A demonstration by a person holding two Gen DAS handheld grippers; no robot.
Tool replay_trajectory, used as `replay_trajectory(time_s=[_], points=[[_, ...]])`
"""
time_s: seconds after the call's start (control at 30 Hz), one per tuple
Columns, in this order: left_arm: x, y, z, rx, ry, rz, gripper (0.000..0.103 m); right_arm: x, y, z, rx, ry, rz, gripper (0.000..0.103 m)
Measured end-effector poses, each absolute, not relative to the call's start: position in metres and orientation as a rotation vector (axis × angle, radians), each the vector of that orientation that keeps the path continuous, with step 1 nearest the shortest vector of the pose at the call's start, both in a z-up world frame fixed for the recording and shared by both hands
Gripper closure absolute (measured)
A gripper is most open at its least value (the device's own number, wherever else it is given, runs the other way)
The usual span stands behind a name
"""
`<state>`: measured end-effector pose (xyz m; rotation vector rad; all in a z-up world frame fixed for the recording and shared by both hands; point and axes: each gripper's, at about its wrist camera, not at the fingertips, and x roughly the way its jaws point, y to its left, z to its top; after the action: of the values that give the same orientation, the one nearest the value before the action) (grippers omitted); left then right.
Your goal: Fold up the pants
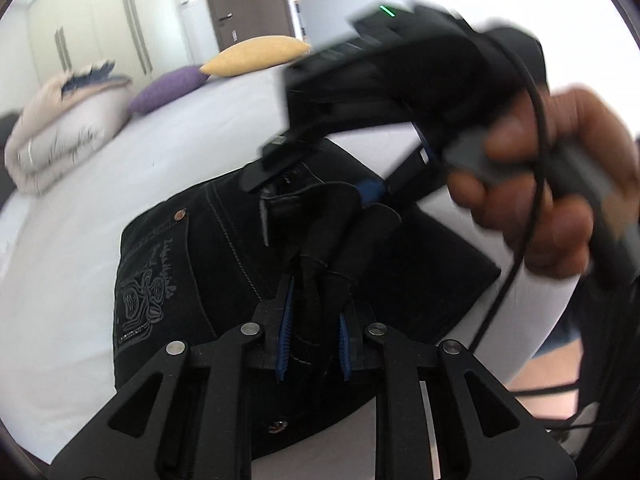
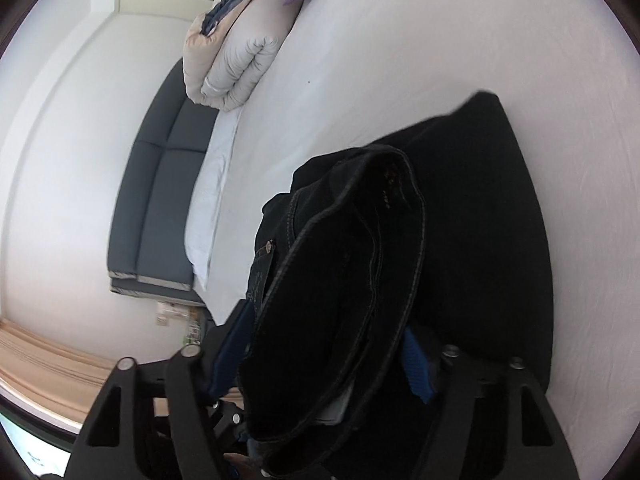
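The black jeans (image 1: 192, 264) lie partly folded on the white bed, with an embroidered back pocket and copper rivets showing. My left gripper (image 1: 314, 312) is shut on a bunched fold of the jeans, the cloth pinched between its blue pads. My right gripper (image 1: 372, 192) appears in the left wrist view just beyond it, held in a hand, and is shut on the same raised fabric. In the right wrist view the right gripper (image 2: 328, 344) holds a thick hemmed fold of the jeans (image 2: 352, 280) between its blue pads, lifted above the rest of the jeans.
The white bed sheet (image 1: 168, 152) spreads around the jeans. A folded beige duvet (image 1: 60, 136), a purple pillow (image 1: 168, 88) and a yellow pillow (image 1: 256, 54) lie at the far side. A grey sofa (image 2: 160, 208) stands beside the bed.
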<state>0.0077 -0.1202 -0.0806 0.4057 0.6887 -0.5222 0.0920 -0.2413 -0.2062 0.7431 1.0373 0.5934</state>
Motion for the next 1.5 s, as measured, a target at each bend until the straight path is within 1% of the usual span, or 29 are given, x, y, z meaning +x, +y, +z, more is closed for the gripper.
replay_trajectory(time_s=[0.07,0.1,0.13,0.17,0.23,0.27,0.3,0.33,0.4,0.47,0.6,0.87,1.1,1.17,1.2,1.3,1.37,1.43,1.5], points=[[0.004,-0.13,-0.089,0.484,0.666,-0.508,0.085,0.083,-0.252,-0.205,0.726,1.049,0.556,0.035],[0.001,-0.135,-0.091,0.517,0.655,-0.504,0.085,0.081,-0.258,-0.204,0.752,1.053,0.556,0.033],[0.0,-0.139,-0.094,0.535,0.647,-0.5,0.085,0.082,-0.263,-0.207,0.789,1.05,0.567,0.029],[-0.005,-0.142,-0.099,0.549,0.641,-0.497,0.085,0.086,-0.259,-0.203,0.812,1.042,0.572,0.021],[-0.003,-0.146,-0.107,0.571,0.636,-0.493,0.085,0.086,-0.255,-0.201,0.753,1.04,0.543,0.021],[-0.013,-0.144,-0.111,0.589,0.625,-0.49,0.085,0.09,-0.25,-0.201,0.718,1.055,0.535,0.027],[-0.016,-0.148,-0.114,0.61,0.614,-0.486,0.085,0.092,-0.244,-0.201,0.701,1.075,0.543,0.035],[-0.024,-0.15,-0.117,0.625,0.607,-0.485,0.085,0.093,-0.239,-0.204,0.701,1.093,0.566,0.038],[-0.03,-0.158,-0.122,0.64,0.601,-0.487,0.085,0.093,-0.233,-0.207,0.678,1.096,0.576,0.057],[-0.043,-0.15,-0.127,0.635,0.601,-0.492,0.085,0.093,-0.233,-0.206,0.649,1.077,0.544,0.086],[-0.04,-0.152,-0.123,0.615,0.596,-0.523,0.085,0.087,-0.242,-0.204,0.639,1.029,0.536,0.087],[-0.042,-0.182,-0.112,0.604,0.594,-0.593,0.085,0.081,-0.265,-0.199,0.636,0.973,0.523,0.087],[-0.057,-0.196,-0.123,0.622,0.603,-0.647,0.086,0.061,-0.283,-0.213,0.71,0.947,0.499,0.087],[-0.056,-0.197,-0.126,0.627,0.609,-0.652,0.086,0.058,-0.286,-0.219,0.728,0.953,0.497,0.087],[-0.056,-0.197,-0.129,0.628,0.616,-0.651,0.085,0.06,-0.287,-0.224,0.733,0.965,0.494,0.084],[-0.052,-0.193,-0.136,0.597,0.628,-0.648,0.085,0.063,-0.288,-0.232,0.742,0.969,0.509,0.085],[-0.047,-0.188,-0.132,0.58,0.628,-0.65,0.085,0.062,-0.287,-0.232,0.731,0.962,0.511,0.085],[-0.051,-0.173,-0.123,0.527,0.653,-0.68,0.085,0.061,-0.29,-0.231,0.757,0.963,0.507,0.081],[-0.055,-0.157,-0.112,0.442,0.687,-0.726,0.085,0.055,-0.296,-0.227,0.769,0.951,0.479,0.071]])
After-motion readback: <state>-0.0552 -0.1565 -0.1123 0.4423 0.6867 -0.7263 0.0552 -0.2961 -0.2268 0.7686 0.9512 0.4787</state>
